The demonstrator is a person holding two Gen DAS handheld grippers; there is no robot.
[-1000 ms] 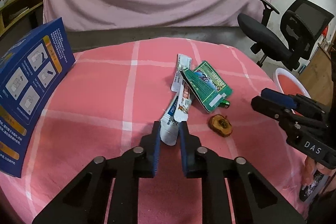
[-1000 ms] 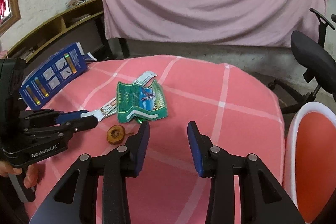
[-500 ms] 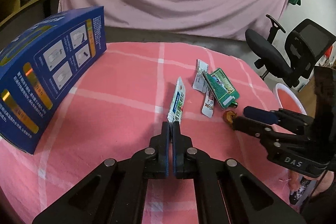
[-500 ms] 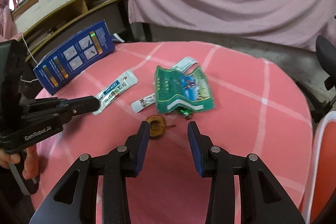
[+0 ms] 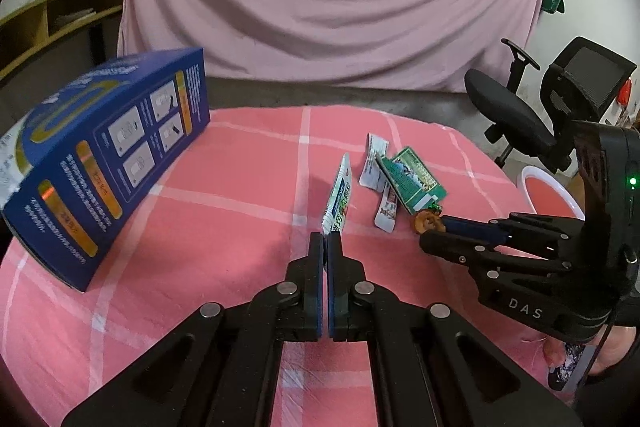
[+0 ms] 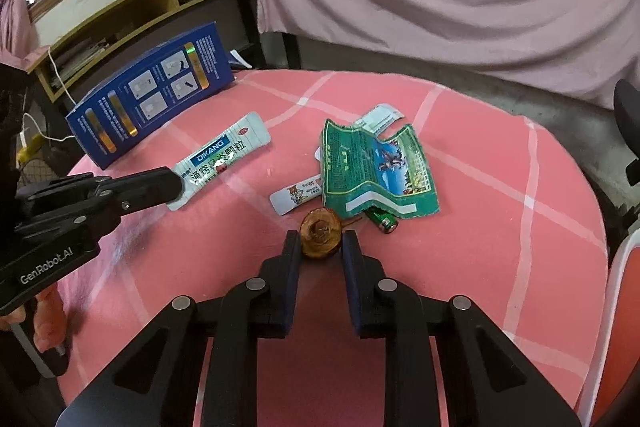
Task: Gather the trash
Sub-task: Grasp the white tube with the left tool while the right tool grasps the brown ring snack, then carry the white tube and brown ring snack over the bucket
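Since half a second ago your right gripper [image 6: 320, 241] has slid forward until the brown core [image 6: 321, 233] sits between its fingertips, and your left gripper [image 5: 325, 239] has stayed clamped on the sachet [image 5: 339, 198].

Your left gripper is fully closed, pinching the near end of the sachet, which sticks out straight ahead of it over the counter [image 5: 224, 187]; holding it by one end keeps the flat packet from slipping. Whether it is lifted clear of the cloth you cannot tell.

Your right gripper is narrowed around the core, fingers just beside or touching its sides; you cannot tell if it is squeezing yet. The core rests on the counter, so closing on it where it lies looks like the step in hand.

Just beyond the right gripper lie the green wrapper [image 6: 376, 167], a battery [image 6: 382, 221] poking from under it, and a small white packet [image 6: 298, 194] to the front-left. The blue box [image 6: 152, 91] stands far left. A white-rimmed bin [image 5: 550, 189] sits to the right, likely where the trash goes.
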